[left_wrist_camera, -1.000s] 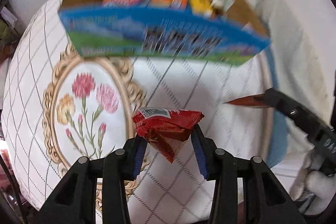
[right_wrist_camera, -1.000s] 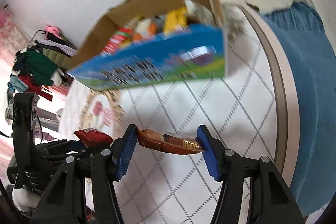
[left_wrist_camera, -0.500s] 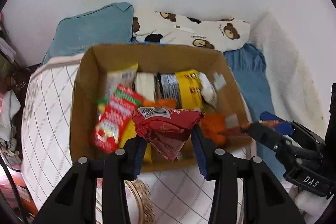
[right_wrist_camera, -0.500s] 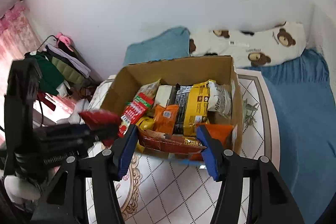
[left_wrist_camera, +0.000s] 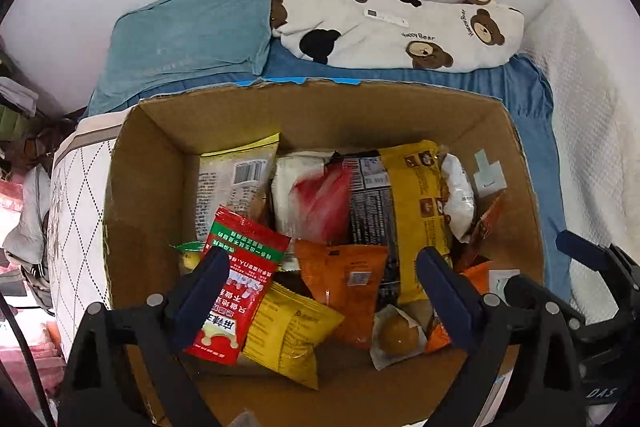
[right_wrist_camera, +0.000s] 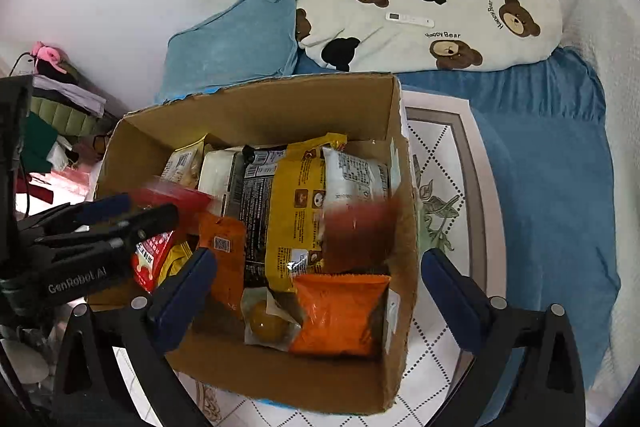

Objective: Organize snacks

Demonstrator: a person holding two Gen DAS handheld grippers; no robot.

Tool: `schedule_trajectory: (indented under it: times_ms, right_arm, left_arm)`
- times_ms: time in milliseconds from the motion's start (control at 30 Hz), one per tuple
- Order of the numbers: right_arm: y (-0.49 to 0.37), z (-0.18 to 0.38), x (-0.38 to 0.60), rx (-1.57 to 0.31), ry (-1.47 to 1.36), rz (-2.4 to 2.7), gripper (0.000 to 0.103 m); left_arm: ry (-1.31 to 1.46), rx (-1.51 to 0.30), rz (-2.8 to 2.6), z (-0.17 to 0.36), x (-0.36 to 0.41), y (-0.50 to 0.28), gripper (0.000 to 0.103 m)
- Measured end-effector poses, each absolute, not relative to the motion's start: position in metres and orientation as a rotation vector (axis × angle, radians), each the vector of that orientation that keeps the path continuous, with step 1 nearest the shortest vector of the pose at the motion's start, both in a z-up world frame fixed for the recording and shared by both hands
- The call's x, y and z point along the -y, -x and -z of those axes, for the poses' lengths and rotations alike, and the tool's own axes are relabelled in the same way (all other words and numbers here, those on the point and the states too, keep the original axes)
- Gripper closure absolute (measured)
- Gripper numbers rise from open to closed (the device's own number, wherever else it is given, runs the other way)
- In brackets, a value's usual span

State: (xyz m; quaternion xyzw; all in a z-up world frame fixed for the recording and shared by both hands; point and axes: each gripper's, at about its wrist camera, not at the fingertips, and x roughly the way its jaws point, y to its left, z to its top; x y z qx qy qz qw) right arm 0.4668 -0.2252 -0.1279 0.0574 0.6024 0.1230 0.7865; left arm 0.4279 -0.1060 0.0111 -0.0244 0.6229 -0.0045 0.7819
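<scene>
A cardboard box (left_wrist_camera: 160, 163) (right_wrist_camera: 280, 107) holds several snack packets. My left gripper (left_wrist_camera: 320, 267) hangs over it, jaws opening wide. A blurred red packet (left_wrist_camera: 320, 199) drops free between and beyond the pads, touching neither. My right gripper (right_wrist_camera: 316, 263) is also over the box with its jaws opening. A blurred red-brown packet (right_wrist_camera: 360, 227) falls by the box's right wall, clear of both pads. In the right wrist view the left gripper (right_wrist_camera: 120, 215) shows at the left with the red packet (right_wrist_camera: 176, 195) beside it. In the left wrist view the right gripper (left_wrist_camera: 580, 255) shows at the right edge.
The box sits on a white diamond-patterned mat (right_wrist_camera: 440, 187) over a blue bedspread (right_wrist_camera: 552, 167). Behind it lie a teal pillow (left_wrist_camera: 192, 31) and a bear-print pillow (left_wrist_camera: 400, 27) with a white remote (right_wrist_camera: 408, 19). Clothes (right_wrist_camera: 60, 99) pile up at the far left.
Both grippers travelled from the mat to above the box, then opened. The red packet left the left jaws and the red-brown packet left the right jaws; both are dropping.
</scene>
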Motion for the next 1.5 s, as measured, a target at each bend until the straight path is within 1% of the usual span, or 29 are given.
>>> schedule_trajectory:
  times_ms: [133, 400, 700, 1033, 1200, 1500]
  right_arm:
    - [-0.461, 0.136, 0.217, -1.3, -0.055, -0.248, 0.0]
    - [-0.448, 0.153, 0.21, -1.31, -0.038, -0.209, 0.0]
    - [-0.43, 0.145, 0.208, -1.273, -0.048, -0.18, 0.0]
    - [-0.394, 0.105, 0.207, -1.151, -0.037, -0.169, 0.0]
    - [-0.355, 0.076, 0.208, -1.065, -0.029, -0.182, 0.0]
    - [-0.267, 0.02, 0.21, -0.915, -0.021, -0.193, 0.0]
  left_arm:
    - [0.072, -1.338, -0.008, -0.009, 0.098, -0.42, 0.008]
    - [0.067, -1.283, -0.085, -0.009, 0.089, -0.389, 0.008]
    - [0.062, -1.227, -0.117, -0.02, 0.084, -0.367, 0.008]
    - [0.071, -1.103, -0.143, -0.056, 0.076, -0.321, 0.008]
    - [0.067, -1.013, -0.149, -0.085, 0.077, -0.278, 0.007]
    - [0.054, -0.904, -0.132, -0.128, 0.089, -0.202, 0.007]
